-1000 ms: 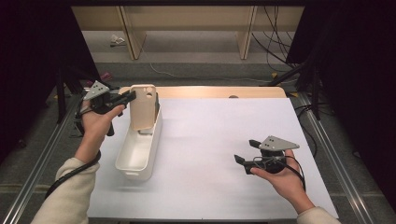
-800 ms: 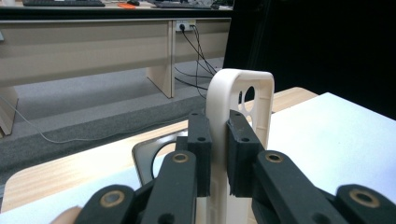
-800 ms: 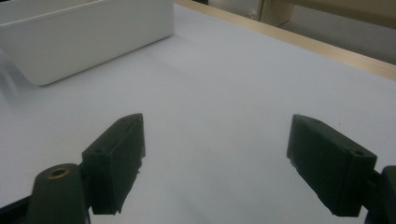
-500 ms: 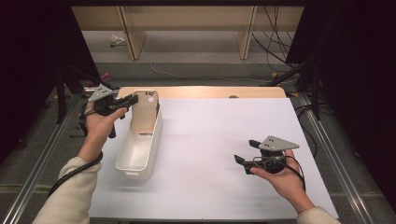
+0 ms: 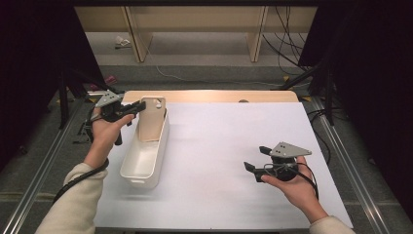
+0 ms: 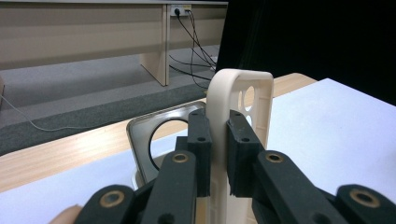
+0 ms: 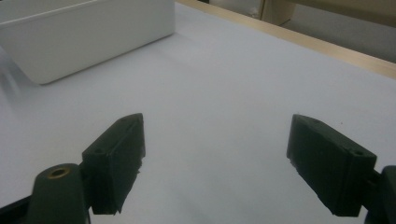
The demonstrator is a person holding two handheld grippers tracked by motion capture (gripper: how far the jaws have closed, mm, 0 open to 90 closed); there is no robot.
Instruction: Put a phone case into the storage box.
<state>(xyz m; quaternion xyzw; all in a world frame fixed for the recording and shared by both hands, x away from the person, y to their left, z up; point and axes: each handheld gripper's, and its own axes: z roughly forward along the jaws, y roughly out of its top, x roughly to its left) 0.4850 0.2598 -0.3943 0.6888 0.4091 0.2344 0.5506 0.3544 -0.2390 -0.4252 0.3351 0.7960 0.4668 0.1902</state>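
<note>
The tan phone case (image 5: 150, 121) stands up tall at the far end of the white bin (image 5: 146, 155), near the far left corner of the table (image 5: 234, 146). Its lower part sits inside the bin and its top sticks out above the rim. The left gripper (image 5: 139, 106) pinches 1 side edge of the case, with its 2 black pads pressed tight on both sides of it. In the left gripper view you can see the round camera holes near the top of the case. The white bin lies long along the left edge of the table. The right gripper (image 5: 255, 161) is well apart, near the right front corner, and its jaws stand wide with nothing between them.
</note>
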